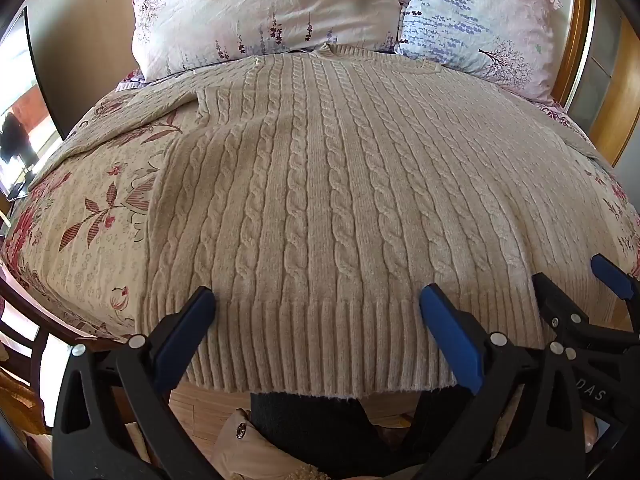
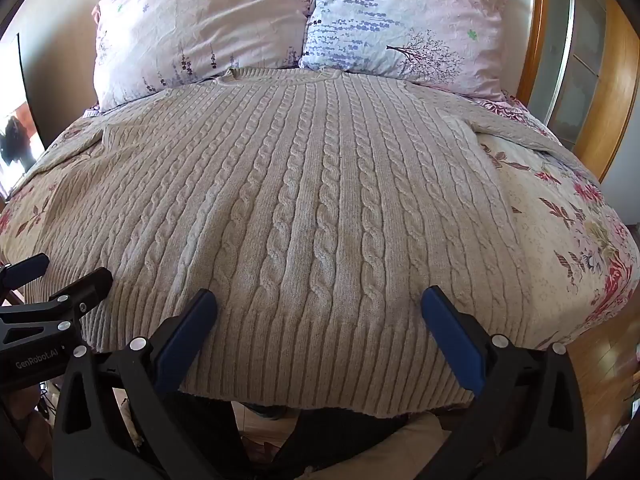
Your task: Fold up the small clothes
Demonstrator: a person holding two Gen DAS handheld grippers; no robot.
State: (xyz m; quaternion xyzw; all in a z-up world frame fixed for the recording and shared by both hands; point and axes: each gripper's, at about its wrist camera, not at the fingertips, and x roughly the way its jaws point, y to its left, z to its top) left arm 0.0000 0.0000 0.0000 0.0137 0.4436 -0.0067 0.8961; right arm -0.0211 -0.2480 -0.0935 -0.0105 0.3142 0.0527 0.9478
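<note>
Floral bedding covers the bed (image 1: 92, 200), and on it a cream cable-knit sweater (image 1: 320, 184) lies flat and spread to its full width, collar toward the two pillows (image 1: 256, 12), ribbed hem (image 2: 320, 360) hanging slightly past the bed's near edge.

No fold shows anywhere on the sweater: the body is smooth, and both sleeves run out sideways from the shoulders, one (image 1: 132, 120) toward the window side, the other (image 2: 516, 132) toward the wooden door side. So the job looks to be at its very start, with laying-out done and every fold still to make. A likely first step would be bringing a sleeve and side panel in over the body.

Both tools hover at the hem. The left gripper (image 1: 318, 332) has its jaws wide apart, straddling the ribbing and clamping nothing. The right gripper (image 2: 320, 332) is likewise spread wide over the hem, holding nothing. They sit side by side, each visible at the edge of the other's view.

Beyond the pillows is a plain beige wall; a bright window (image 1: 16, 120) lies left of the sweater, wooden framing (image 2: 616, 80) right. Wood flooring shows below the hem.
</note>
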